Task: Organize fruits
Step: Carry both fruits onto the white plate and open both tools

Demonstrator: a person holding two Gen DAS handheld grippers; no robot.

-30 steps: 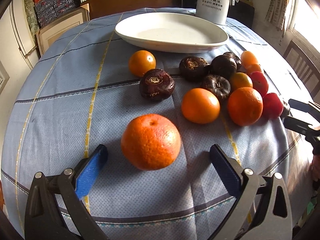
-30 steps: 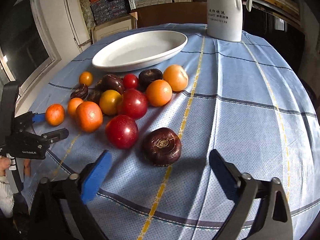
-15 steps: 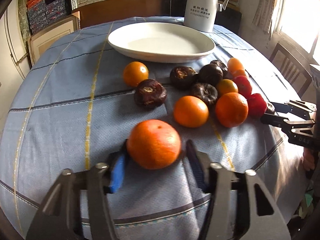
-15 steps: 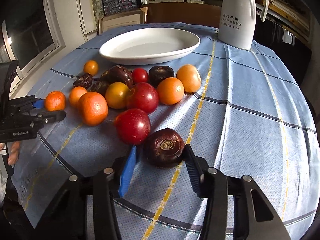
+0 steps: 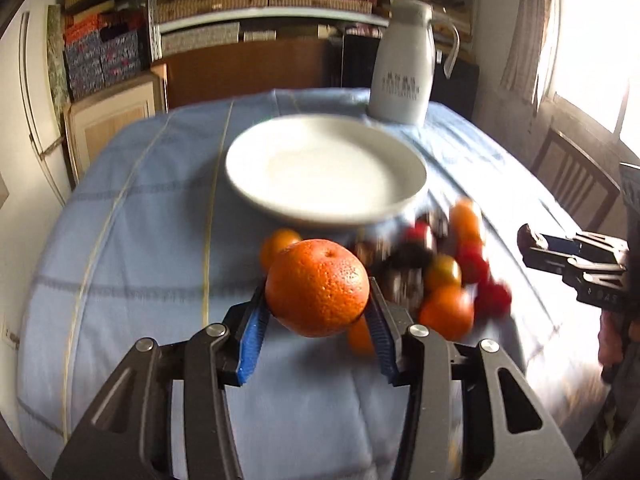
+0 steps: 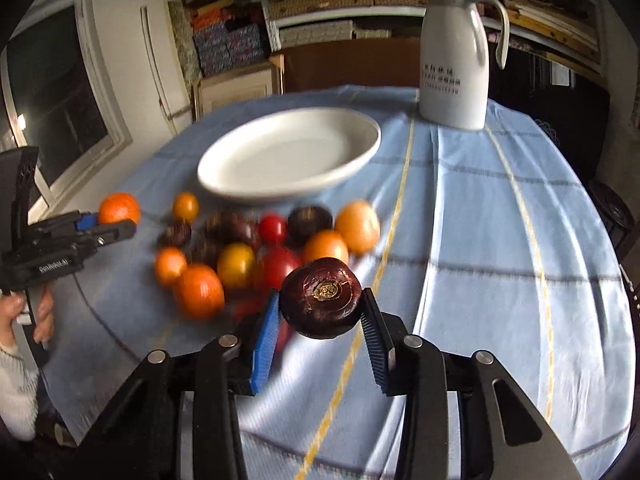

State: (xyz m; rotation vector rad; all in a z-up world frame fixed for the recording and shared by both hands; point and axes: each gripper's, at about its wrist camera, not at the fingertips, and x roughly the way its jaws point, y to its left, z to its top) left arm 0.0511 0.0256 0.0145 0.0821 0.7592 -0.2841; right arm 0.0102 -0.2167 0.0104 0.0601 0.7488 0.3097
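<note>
Gripping a large orange (image 5: 317,288) between blue pads, clear of the blue tablecloth (image 5: 140,240): left gripper (image 5: 318,320) in the left wrist view, white plate (image 5: 326,172) beyond, loose fruit pile (image 5: 448,272) to the right. Clamped on a dark purple fruit (image 6: 320,298), lifted off the cloth: right gripper (image 6: 320,326) in the right wrist view, white jug (image 6: 454,52) behind.
</note>
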